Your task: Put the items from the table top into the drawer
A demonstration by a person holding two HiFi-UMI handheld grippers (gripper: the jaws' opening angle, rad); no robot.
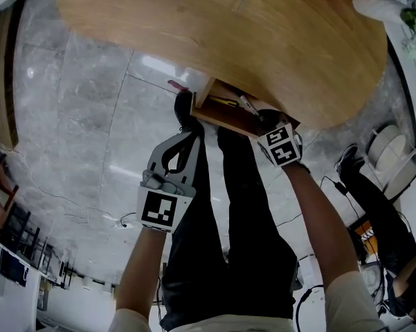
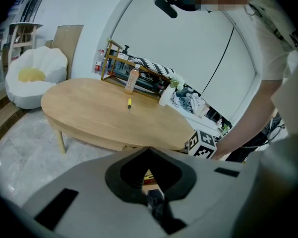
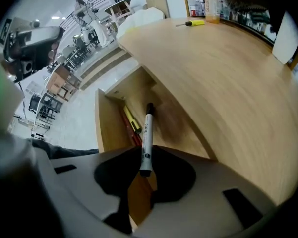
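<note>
One marker (image 3: 147,133) in right gripper (image 3: 144,163), perhaps two pens (image 3: 132,124) in drawer (image 3: 107,128).

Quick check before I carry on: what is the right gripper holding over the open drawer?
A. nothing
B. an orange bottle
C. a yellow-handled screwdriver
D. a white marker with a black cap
D: the right gripper view shows the marker clamped in the jaws of the right gripper above the drawer, while the screwdriver lies far off on the table top.
</note>
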